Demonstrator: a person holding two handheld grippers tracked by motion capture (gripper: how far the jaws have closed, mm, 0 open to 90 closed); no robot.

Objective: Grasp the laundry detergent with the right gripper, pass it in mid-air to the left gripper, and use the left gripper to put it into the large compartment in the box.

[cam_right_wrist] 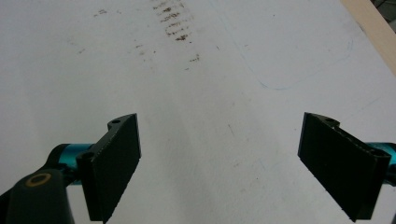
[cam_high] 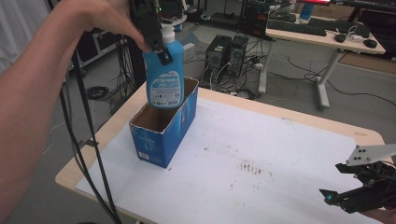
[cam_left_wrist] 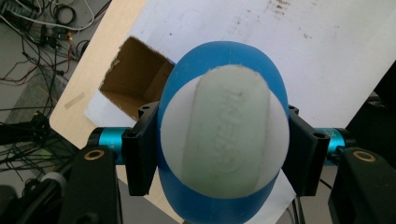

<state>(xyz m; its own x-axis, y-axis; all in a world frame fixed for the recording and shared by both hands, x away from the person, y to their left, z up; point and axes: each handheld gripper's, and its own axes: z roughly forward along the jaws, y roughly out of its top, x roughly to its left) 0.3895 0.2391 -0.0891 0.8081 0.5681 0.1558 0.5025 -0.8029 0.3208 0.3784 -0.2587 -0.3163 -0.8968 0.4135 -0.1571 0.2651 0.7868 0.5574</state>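
While above box [cam_high: 163, 133], bottle [cam_high: 163, 77] upright.

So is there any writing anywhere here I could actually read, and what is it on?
Nothing reads clearly.
Blue bottle: its label carries print too small and blurred to read.
White cap: embossed lettering, too blurred to make out.
Blue box: small white marks low on its front, unreadable.
White sheet: brown smudges, no writing.
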